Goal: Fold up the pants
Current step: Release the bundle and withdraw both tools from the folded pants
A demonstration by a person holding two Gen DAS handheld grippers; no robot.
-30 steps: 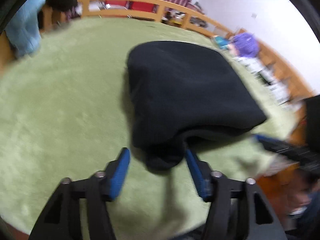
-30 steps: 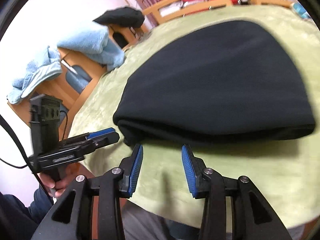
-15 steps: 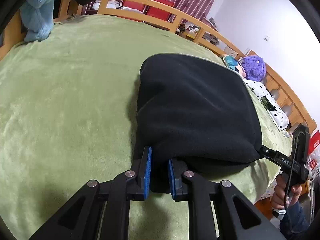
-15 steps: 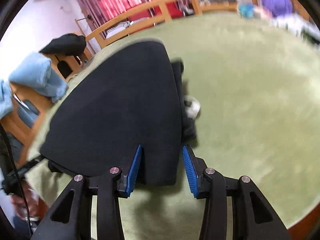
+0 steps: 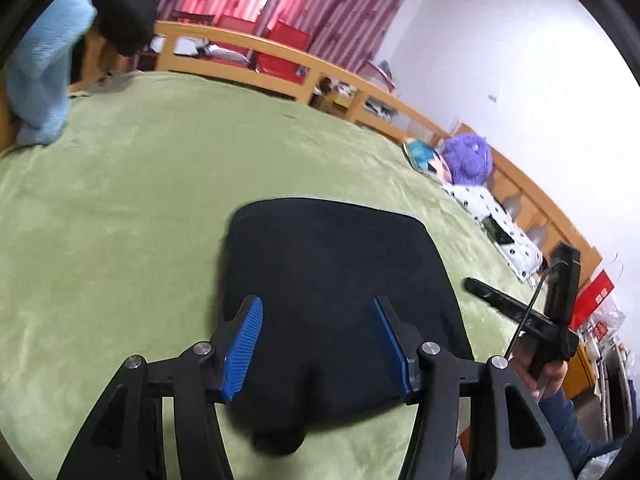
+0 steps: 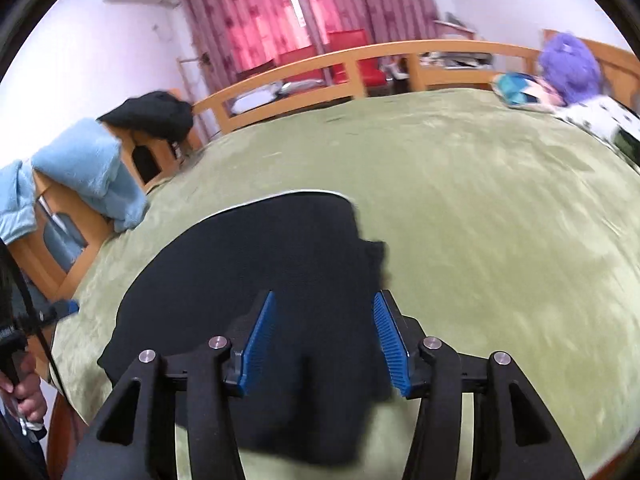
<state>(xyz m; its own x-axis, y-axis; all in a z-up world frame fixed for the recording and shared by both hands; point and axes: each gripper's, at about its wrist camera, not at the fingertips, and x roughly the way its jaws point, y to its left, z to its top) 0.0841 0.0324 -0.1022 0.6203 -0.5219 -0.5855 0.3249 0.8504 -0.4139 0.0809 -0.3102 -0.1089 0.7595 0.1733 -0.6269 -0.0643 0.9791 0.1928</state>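
A bed covered by a green plush blanket is bounded by a wooden rail, with red patterned curtains seen behind it. The folded black pants are laid flat on the blanket near its front edge, a small lobe of fabric being visible at the near hem. The left tool is held spread wide above the pants, nothing being gripped between its blue pads. The right tool is likewise spread wide over the near part of the pants, and nothing is clasped. Whether fabric is touched by either tool cannot be told. A light blue towel is draped over furniture at the left.
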